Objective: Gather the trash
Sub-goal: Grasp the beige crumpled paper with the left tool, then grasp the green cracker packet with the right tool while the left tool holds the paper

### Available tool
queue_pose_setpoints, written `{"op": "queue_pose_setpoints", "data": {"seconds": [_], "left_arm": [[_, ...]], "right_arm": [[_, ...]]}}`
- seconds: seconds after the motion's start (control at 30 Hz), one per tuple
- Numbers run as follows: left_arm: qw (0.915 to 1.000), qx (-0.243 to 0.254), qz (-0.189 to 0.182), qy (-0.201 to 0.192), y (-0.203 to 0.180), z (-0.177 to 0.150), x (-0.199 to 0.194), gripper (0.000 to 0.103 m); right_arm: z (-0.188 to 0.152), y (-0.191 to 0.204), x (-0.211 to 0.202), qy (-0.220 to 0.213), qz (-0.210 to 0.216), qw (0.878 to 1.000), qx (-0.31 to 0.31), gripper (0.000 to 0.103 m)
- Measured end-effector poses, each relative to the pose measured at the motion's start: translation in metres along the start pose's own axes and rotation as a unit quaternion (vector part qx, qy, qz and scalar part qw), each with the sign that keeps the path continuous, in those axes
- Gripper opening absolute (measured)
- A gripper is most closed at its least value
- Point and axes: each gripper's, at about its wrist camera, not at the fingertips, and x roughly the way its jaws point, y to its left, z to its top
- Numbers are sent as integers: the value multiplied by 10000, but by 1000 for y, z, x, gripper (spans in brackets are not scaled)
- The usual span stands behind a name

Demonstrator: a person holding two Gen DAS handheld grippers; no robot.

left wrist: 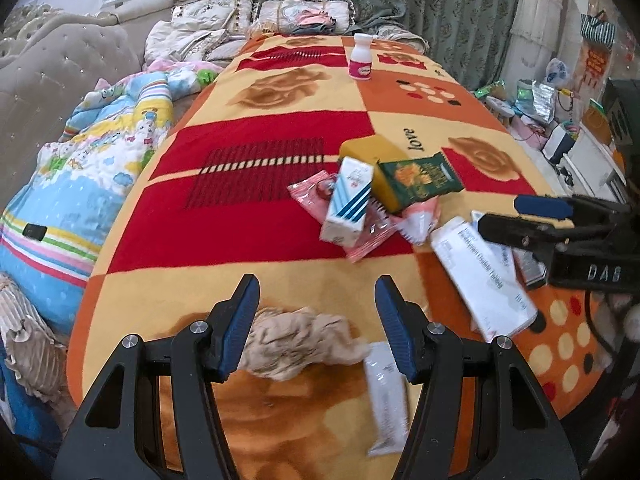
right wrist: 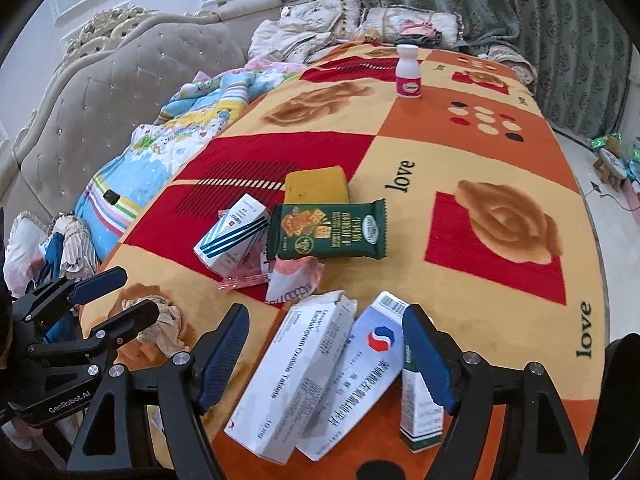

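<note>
Trash lies on a patterned blanket. My left gripper is open around a crumpled beige tissue, which also shows in the right wrist view. A white sachet lies by its right finger. My right gripper is open over two white medicine boxes, with a small green-white box at its right finger. Farther off lie a striped box, a green cracker packet, a yellow sponge and pink wrappers.
A white bottle with a pink label stands at the far end. A children's quilt and grey tufted sofa are on the left. Cushions and curtains are behind. Floor clutter lies to the right.
</note>
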Motion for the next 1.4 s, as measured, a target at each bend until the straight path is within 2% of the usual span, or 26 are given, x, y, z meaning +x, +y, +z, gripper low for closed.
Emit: {"op": "queue_pose_setpoints", "data": {"seconds": [0.37,0.57,0.77,0.93,1.2,1.4], "left_arm": [[9987,2,-301,402,46,-28,-2,59],[9976,74,-440,534,47,-39,12,59],[9947,-179,-837,566,44,-31,31,59],[9930,-275,-997,578,36,-19,46,59],[9924,-280,-1044,591,28,-10,58,59],[9914,-470,-1112,510,30,-3,65,59]], "right_arm": [[9,10,15,112,112,9998,-125,78],[16,10,25,200,130,9997,-83,78],[27,-2,33,225,7,9997,-5,79],[44,-20,50,315,17,9992,242,85],[56,-8,82,468,197,9987,37,93],[57,-10,97,667,294,9972,167,94]]}}
